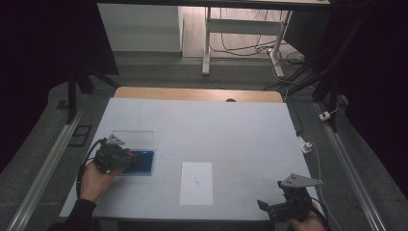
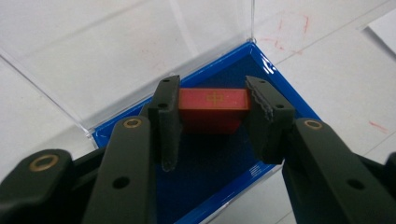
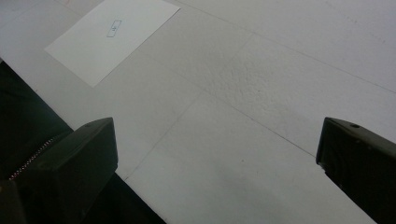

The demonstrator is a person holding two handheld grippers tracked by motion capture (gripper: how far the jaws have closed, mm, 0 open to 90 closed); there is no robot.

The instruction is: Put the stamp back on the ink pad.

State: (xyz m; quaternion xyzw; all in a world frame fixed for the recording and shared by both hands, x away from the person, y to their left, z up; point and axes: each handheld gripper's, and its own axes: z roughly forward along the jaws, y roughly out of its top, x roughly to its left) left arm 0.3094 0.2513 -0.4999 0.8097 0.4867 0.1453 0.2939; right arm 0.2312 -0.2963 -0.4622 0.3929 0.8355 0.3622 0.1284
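One red block (image 2: 214,108) sits clenched in my left gripper (image 2: 214,100) inside one blue tray (image 2: 275,74), near its far corner; my right gripper (image 3: 217,154) hangs released over bare counter (image 3: 261,70), probably near its edge, one paper sheet (image 3: 112,39) beyond.

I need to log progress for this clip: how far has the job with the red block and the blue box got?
Done: the clear lid stands open and the left gripper has its jaws shut on the red block. In hand: the block sits gripped just over the blue box. Left, probably: carrying it out, perhaps to the white sheet. The right gripper waits open near the table's edge.
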